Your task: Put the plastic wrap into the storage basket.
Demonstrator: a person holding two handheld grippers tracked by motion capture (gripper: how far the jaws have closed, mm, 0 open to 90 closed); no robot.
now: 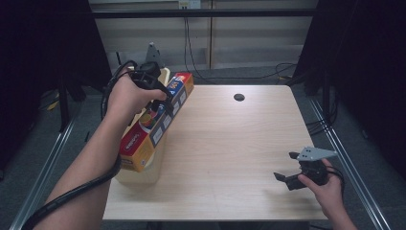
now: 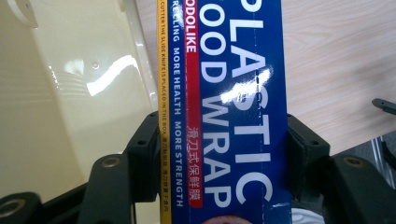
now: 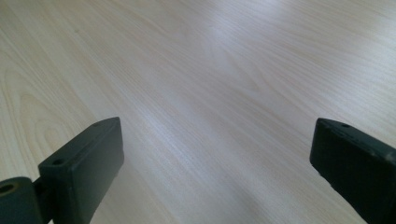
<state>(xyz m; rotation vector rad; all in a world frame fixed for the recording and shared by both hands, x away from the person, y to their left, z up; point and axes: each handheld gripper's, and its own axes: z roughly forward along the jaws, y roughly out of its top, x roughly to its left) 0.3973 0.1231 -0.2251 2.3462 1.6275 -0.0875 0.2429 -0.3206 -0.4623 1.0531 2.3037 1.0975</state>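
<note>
The plastic food wrap box [image 2: 233,112] is pinched across its width by the left hand-held gripper [image 2: 219,154], slanting over a cream plastic bin [image 1: 143,170] at the counter's [image 1: 230,143] left edge. Well apart, near the right front corner, the right hand-held gripper [image 3: 215,158] hovers with jaws spread wide over bare wood.

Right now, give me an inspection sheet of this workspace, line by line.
Surface: light wooden table, with a round dark hole near the far edge.
Job's things: long blue, red and yellow plastic food wrap box, over a cream plastic bin at the table's left edge.
Clutter: nothing seen.
Grippers: left gripper shut on the box; right gripper open, low over the table's near right corner.
Cables: black cables on the floor beyond the table.
Surroundings: dark curtains, metal rails.
</note>
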